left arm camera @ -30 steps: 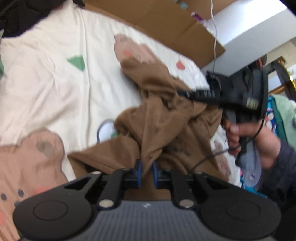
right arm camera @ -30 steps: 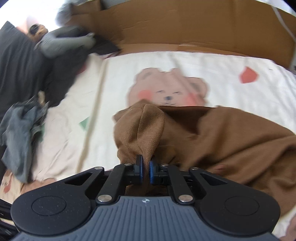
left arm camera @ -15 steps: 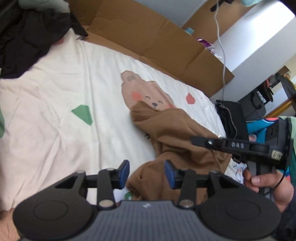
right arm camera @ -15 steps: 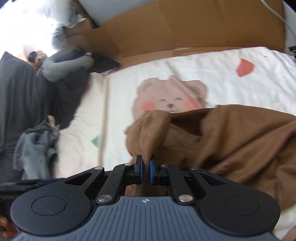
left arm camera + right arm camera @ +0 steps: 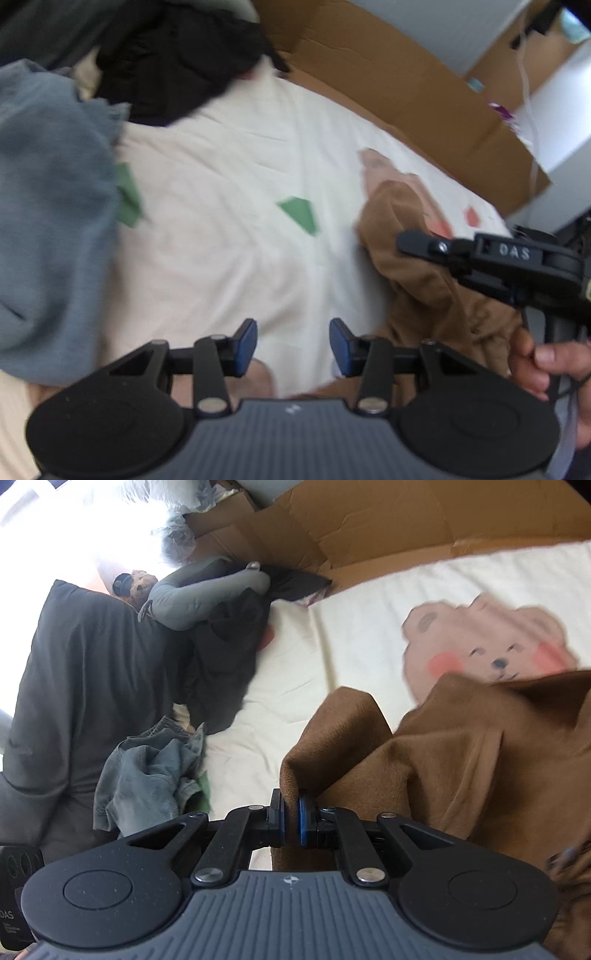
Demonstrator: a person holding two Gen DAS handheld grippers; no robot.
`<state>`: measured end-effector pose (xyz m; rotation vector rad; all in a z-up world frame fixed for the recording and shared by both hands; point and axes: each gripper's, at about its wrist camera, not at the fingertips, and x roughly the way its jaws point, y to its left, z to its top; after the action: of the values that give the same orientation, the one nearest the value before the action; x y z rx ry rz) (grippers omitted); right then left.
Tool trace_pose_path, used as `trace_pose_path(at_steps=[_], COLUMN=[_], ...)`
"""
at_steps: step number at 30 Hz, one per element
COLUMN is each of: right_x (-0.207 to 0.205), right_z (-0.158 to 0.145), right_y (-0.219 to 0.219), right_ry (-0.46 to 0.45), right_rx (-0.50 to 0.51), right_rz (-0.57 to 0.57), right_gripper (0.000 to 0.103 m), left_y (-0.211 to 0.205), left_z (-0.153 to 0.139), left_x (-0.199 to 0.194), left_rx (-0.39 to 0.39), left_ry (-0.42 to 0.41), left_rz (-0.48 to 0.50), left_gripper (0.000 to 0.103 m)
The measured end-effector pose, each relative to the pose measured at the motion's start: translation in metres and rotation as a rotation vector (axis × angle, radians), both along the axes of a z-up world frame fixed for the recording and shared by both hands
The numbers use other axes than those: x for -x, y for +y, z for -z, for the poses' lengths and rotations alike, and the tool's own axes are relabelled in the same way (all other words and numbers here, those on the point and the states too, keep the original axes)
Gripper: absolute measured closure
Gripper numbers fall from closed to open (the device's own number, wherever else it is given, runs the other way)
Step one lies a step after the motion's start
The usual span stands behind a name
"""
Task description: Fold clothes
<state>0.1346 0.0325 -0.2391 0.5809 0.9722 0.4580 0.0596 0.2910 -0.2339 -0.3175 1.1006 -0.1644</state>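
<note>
**Right side has the brown top pinched, left side is free and looking for a corner**

So here's my read from the wrist cams. The soft brown fleece garment [image 5: 461, 760] is lying bunched on the cream bed sheet with bear and green-shape prints [image 5: 229, 206], toward the sheet's right half, partly covering one bear face. My right hand-held gripper [image 5: 290, 821] has its blue pads pressed together on a fold of the garment's edge, lifting it into a little peak. I'd guess that's to keep one corner anchored while the rest gets spread flat.

The left hand-held gripper [image 5: 293, 346] is spread wide with nothing between the pads, hovering over bare sheet just left of the brown fabric. It's angled out toward the heap of grey-blue denim clothing [image 5: 51, 236] and the black garments [image 5: 177, 62] at the bed's far side, so it isn't lined up on the brown top yet.

From the left cam, a hand [image 5: 550, 365] grips the right tool's handle low, with its body held roughly level above the cloth.
</note>
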Motion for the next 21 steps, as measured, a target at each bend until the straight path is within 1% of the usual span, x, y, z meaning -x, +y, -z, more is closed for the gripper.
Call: trace_pose_path(at_steps=[2,4,6,8,10,11,16,21], right_x=[0.000,0.002,0.006,0.012,0.019,0.022,0.032,0.031], right_z=[0.010,0.019,0.026,0.030,0.028,0.026,0.013,-0.001], right_y=[0.010,0.018,0.022,0.021,0.016,0.011,-0.014,-0.044], right_ry=[0.027,0.051,0.082,0.102,0.107,0.105,0.093,0.061], right_rx=[-0.002,0.015,0.030,0.034,0.038,0.041,0.062,0.113], right_rz=[-0.012,-0.032,-0.056,-0.078,-0.090,-0.089,-0.079,-0.052], right_gripper=[0.097,0.091,0.090,0.083,0.066,0.065,0.064,0.065], left_y=[0.004,0.008,0.008,0.005,0.000,-0.004,-0.020,-0.033], left_z=[0.000,0.000,0.000,0.000,0.000,0.000,0.002,0.014], left_x=[-0.007,-0.012,-0.017,-0.022,-0.029,-0.034,-0.063,-0.096], left_rx=[-0.022,-0.022,-0.013,-0.009,-0.005,-0.003,-0.001,0.017], left_ry=[-0.005,-0.008,-0.014,-0.024,-0.036,-0.043,-0.088,-0.069], left_rz=[-0.029,-0.059,-0.073,-0.072,-0.061,-0.055,-0.037,-0.031], left_gripper=[0.058,0.058,0.058,0.058,0.058,0.057,0.057,0.058])
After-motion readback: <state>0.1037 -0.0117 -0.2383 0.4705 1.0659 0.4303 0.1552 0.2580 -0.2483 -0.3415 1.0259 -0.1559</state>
